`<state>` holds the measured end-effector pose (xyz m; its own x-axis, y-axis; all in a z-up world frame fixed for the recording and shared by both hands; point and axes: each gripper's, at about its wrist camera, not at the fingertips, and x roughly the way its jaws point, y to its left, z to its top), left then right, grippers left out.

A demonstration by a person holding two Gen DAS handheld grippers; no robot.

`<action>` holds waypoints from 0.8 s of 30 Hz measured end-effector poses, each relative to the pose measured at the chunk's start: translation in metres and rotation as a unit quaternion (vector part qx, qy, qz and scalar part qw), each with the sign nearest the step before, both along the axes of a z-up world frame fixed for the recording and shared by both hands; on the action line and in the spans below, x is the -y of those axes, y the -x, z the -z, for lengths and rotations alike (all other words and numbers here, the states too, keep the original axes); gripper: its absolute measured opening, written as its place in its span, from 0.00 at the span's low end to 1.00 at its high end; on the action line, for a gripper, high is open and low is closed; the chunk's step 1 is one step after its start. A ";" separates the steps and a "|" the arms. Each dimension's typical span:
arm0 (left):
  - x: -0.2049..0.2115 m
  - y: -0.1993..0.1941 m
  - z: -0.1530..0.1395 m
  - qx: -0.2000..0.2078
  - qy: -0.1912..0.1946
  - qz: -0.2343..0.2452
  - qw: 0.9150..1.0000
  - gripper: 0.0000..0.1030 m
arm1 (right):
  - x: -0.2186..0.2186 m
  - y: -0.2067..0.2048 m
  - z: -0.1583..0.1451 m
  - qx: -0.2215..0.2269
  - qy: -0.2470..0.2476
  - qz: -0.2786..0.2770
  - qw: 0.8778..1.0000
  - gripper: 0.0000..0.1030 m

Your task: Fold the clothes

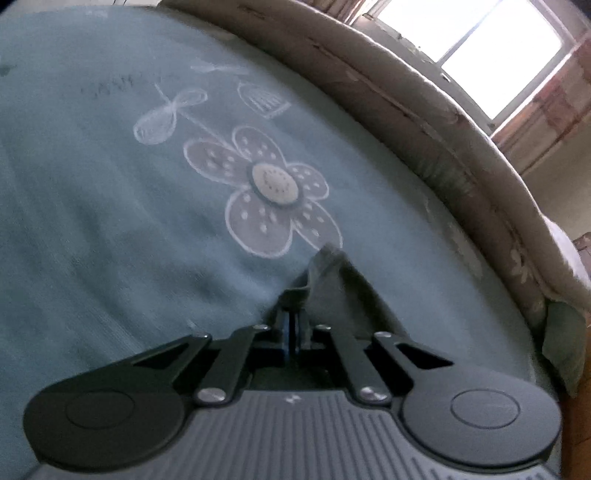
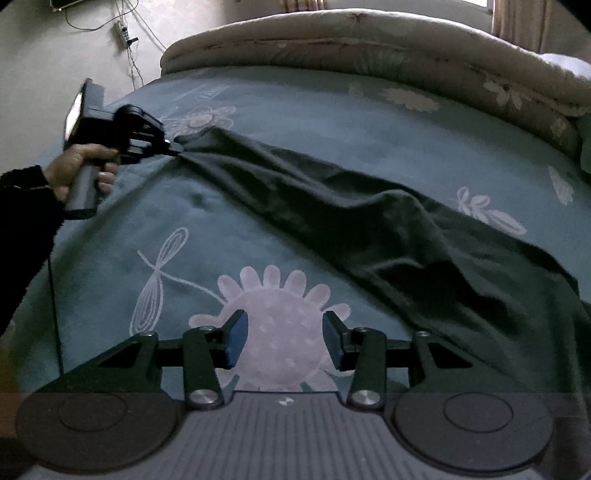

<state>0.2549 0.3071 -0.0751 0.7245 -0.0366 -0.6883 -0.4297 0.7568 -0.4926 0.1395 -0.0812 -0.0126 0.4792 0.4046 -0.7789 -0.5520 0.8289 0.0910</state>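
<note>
I am pinching 1 end of the dark garment in my left gripper, stretching it diagonally across the bed. My right gripper is hovering half-open and empty, the garment's free end lying just to its right.

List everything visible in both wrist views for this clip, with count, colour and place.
dark garment: one, dark green, stretched across the bed cover, one corner pinched in the left tongs
bed cover: one, teal with white flower prints, under the garment
quilt: one, beige, rolled along the far edge
window: one, bright, behind the quilt
power strip: one, on the wall with cables
left tongs: shut on the garment corner
right tongs: open, blue pads, nothing between them
hand: one, dark sleeve, gripping the left handle
</note>
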 end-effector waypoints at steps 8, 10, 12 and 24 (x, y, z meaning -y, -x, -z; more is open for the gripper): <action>-0.014 -0.001 -0.015 -0.027 -0.054 -0.023 0.998 0.04 | 0.011 -0.006 -0.008 0.007 0.010 0.017 1.000 0.50; -0.016 -0.001 -0.020 -0.011 -0.041 -0.019 0.999 0.04 | 0.015 -0.007 -0.009 0.012 0.013 0.022 1.000 0.51; -0.001 -0.003 -0.029 0.000 -0.046 0.019 0.999 0.06 | 0.017 -0.010 -0.008 0.016 0.024 0.026 0.999 0.51; 0.116 0.005 -0.029 0.010 -0.057 0.248 0.967 0.20 | -0.022 -0.050 0.041 0.091 0.202 -0.083 0.972 0.29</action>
<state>0.2495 0.1912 -0.0458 0.6512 -0.3076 -0.6938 0.0082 0.9170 -0.3988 0.1894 -0.0588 -0.0540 0.5781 0.1670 -0.7987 -0.6575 0.6750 -0.3348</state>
